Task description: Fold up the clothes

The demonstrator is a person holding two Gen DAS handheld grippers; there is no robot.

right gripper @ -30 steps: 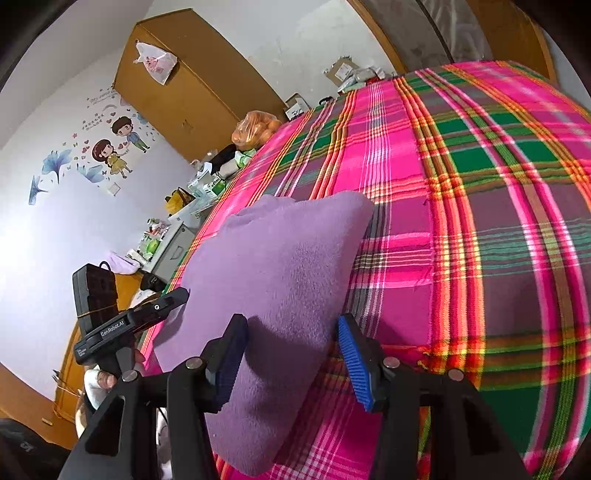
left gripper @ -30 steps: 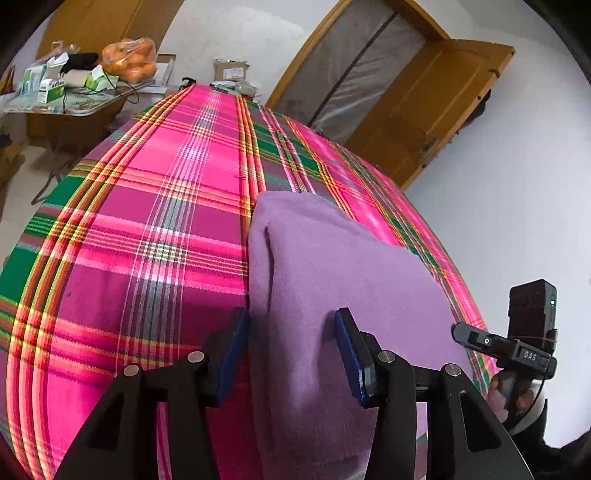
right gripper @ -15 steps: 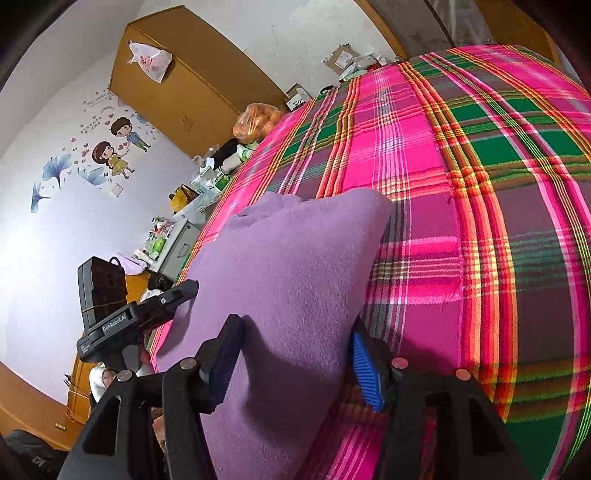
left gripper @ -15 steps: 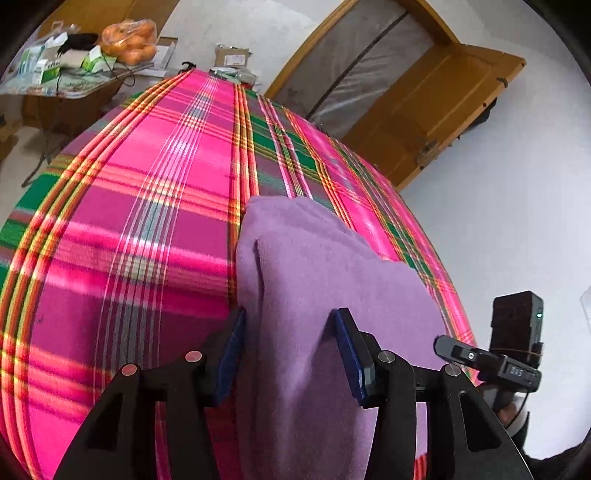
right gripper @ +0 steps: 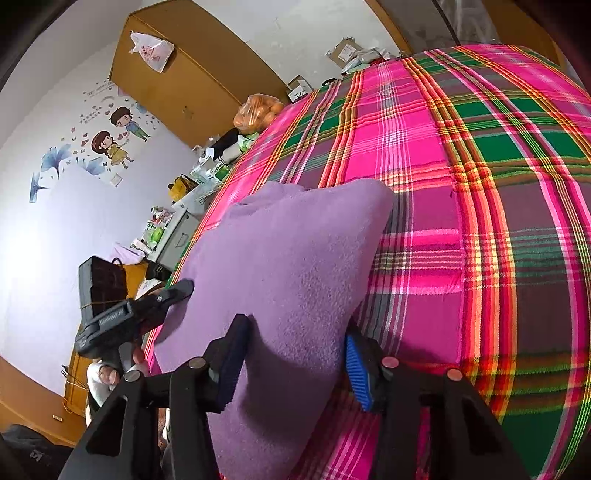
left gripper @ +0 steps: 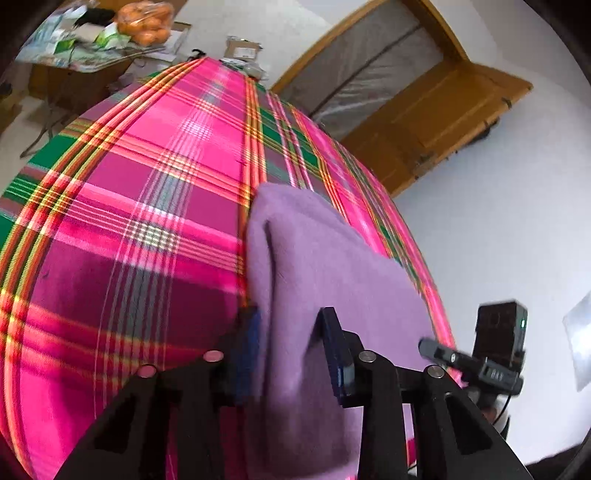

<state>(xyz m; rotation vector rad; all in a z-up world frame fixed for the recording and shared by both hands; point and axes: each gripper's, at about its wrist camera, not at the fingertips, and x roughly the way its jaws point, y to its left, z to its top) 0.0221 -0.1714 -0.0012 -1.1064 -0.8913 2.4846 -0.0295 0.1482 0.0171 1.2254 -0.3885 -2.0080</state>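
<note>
Left wrist view, nearest first: noted left hand-held gripper part-closed, both pads pressed into a thick fold of the purple garment; judged a firm hold. Near edge of the cloth raised between the fingers, hanging past them toward the camera.

Right wrist view: noted right hand-held gripper with its jaws wider apart, cloth bulging through the gap and touching both pads. Could not tell whether clamped or merely cradled. Each tool seen in the other's view, at opposite ends of the same near edge.

Further out: far part of the garment resting on the bed, on the pink-and-green plaid cover, near the bed's edge. Already several layers thick, one crease running lengthwise along its left side.

Step in hand, judged: near edge lifted by both tools. Fitted two readings equally: one more fold about to be carried over to the far edge, or a finished bundle being shifted or set down. Not settled by these views.

Next move, either way, judged to need both tools moved in step and level, grip kept on all layers, right-hand hold checked.

Beyond the bed: cluttered counter with a bag of oranges.
</note>
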